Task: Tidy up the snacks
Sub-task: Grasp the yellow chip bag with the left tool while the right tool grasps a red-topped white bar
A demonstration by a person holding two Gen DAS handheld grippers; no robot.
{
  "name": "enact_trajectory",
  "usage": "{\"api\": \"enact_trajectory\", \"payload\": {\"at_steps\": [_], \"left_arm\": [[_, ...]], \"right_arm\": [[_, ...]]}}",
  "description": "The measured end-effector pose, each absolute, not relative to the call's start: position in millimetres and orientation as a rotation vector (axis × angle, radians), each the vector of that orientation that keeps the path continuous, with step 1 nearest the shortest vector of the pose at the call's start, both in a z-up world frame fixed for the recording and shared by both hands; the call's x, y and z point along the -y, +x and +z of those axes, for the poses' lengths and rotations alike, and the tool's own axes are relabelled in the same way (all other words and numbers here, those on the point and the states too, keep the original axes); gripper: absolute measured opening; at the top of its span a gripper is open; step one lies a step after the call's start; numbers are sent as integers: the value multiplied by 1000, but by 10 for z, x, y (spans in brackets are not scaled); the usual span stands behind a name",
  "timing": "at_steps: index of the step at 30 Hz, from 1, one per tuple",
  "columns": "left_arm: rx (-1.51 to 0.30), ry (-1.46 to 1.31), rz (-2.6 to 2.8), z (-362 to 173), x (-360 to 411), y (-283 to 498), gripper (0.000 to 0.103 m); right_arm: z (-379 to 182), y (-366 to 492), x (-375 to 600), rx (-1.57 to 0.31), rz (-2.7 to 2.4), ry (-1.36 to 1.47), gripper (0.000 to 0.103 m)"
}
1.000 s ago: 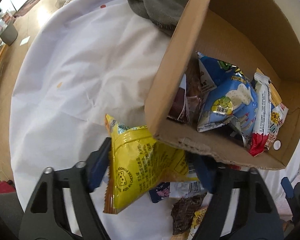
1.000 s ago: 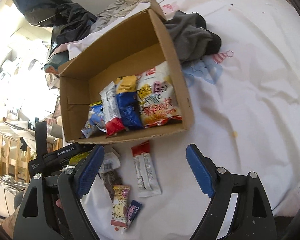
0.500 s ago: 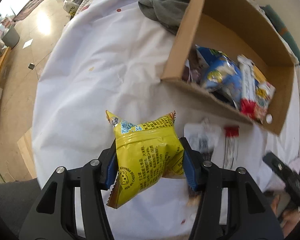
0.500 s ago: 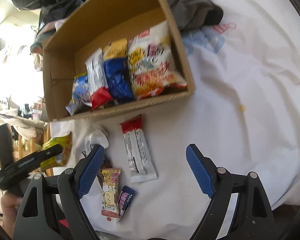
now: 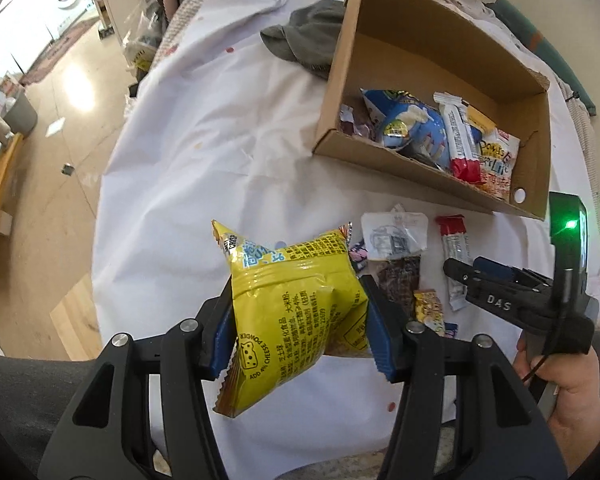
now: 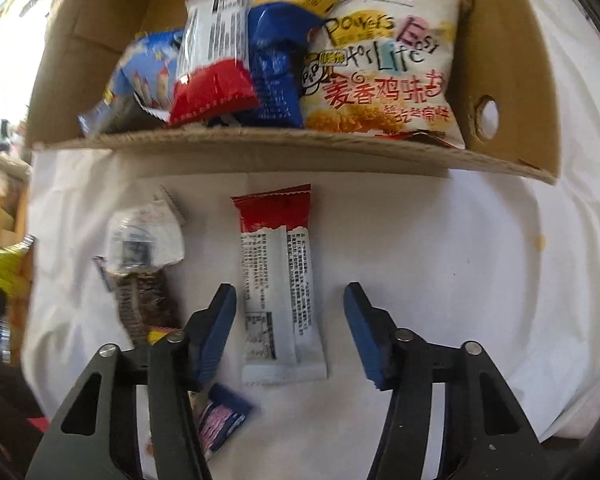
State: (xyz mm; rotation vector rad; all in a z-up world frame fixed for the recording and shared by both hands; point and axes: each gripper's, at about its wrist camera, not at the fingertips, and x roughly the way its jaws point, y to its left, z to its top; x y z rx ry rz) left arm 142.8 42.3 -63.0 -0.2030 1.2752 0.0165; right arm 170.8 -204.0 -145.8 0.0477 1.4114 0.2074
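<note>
Right claw (image 6: 286,336) closed nearer, snack bar (image 6: 278,280) unpinched

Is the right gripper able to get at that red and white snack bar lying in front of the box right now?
Probably yes. The right gripper is open with its jaws straddling the red and white snack bar, having just been closing. Nothing covers the bar, and the cardboard box sits clear beyond it.

My left camera looks steeply down past its fingers from well above the white cloth (image 5: 204,152). My right camera sits lower and nearer, facing the cardboard box (image 6: 512,80). Both views share that box and the red-and-white bar (image 6: 278,280) ahead of my tools.
</note>
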Motion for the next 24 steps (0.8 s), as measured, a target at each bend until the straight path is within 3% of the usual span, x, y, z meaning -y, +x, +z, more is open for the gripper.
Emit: {"api": "enact_trajectory", "payload": {"at_steps": [1, 3, 24], "left_arm": [[-1275, -202, 20, -633, -422, 1429, 52], [-1278, -213, 18, -654, -419, 1443, 52], [-1213, -162, 39, -577, -363, 1422, 52]], "right_arm": [[-1475, 1702, 2017, -1406, 203, 25, 49], [-1474, 1689, 1978, -1391, 205, -6, 33], [-967, 1269, 2225, -1342, 286, 89, 33]]}}
